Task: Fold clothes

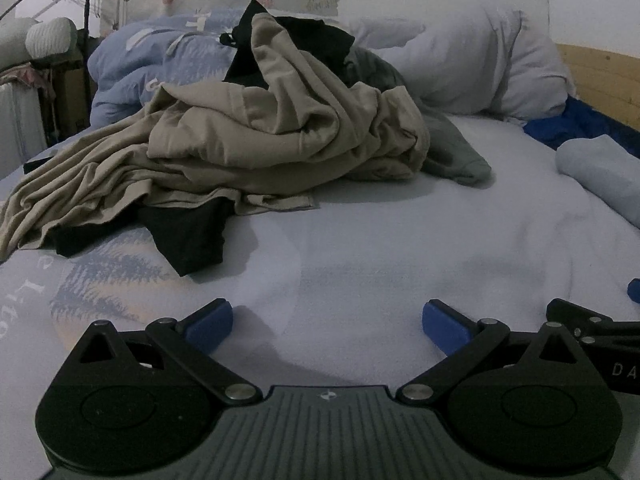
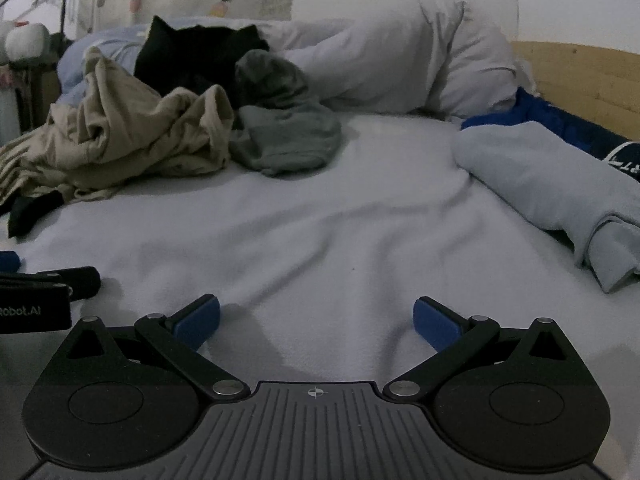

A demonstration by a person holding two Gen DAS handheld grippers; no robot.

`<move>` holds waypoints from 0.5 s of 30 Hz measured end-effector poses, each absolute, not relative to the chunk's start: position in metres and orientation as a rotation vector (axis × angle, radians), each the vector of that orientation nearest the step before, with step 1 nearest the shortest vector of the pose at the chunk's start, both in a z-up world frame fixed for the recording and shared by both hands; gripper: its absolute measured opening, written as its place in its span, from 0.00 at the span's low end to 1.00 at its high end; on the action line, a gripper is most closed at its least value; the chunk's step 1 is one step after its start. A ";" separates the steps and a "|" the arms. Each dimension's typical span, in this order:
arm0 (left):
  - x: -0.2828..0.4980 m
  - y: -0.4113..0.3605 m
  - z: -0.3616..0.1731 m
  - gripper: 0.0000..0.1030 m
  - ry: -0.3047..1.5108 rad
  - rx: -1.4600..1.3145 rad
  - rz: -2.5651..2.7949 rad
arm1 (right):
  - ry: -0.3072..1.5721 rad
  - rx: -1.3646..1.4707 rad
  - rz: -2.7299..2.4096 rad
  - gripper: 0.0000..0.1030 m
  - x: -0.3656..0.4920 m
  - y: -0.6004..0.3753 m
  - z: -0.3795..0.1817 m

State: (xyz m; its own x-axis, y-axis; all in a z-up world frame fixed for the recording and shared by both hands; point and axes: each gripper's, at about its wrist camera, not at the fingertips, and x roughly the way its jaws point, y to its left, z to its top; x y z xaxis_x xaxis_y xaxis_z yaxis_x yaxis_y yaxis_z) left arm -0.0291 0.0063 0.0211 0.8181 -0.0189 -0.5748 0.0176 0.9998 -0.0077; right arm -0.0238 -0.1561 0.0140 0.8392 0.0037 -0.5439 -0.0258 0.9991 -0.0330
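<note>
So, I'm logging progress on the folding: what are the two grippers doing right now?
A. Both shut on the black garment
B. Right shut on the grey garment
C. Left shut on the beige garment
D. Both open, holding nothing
D: the left gripper and right gripper both have their jaws spread over bare bedsheet, with the clothes pile lying apart beyond them.

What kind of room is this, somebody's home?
Most likely a bedroom in a home. The grippers hover over a bed sheet, with a pillow by a wooden headboard and a heap of unfolded clothes.

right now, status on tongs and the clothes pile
Left tongs open, empty. Right tongs open, empty. Clothes pile unfolded on bed; folded pale blue garment to the right. Nothing in the way.
</note>
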 end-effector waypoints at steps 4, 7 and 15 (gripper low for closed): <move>-0.023 0.008 0.021 1.00 0.614 0.003 -0.030 | 0.572 -0.044 0.014 1.00 -0.024 -0.156 0.014; -0.013 0.012 0.020 1.00 0.616 0.006 -0.044 | 0.572 -0.047 0.013 1.00 -0.024 -0.156 0.014; -0.005 0.014 0.019 1.00 0.618 0.007 -0.055 | 0.571 -0.051 0.013 1.00 -0.024 -0.157 0.014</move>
State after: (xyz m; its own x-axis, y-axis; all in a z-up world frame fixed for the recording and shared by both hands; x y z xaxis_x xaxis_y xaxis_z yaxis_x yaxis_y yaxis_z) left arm -0.0052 0.0138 0.0185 0.8135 -0.0491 -0.5794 0.0536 0.9985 -0.0094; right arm -0.0240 -0.1566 0.0140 0.8410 -0.0016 -0.5410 -0.0269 0.9986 -0.0448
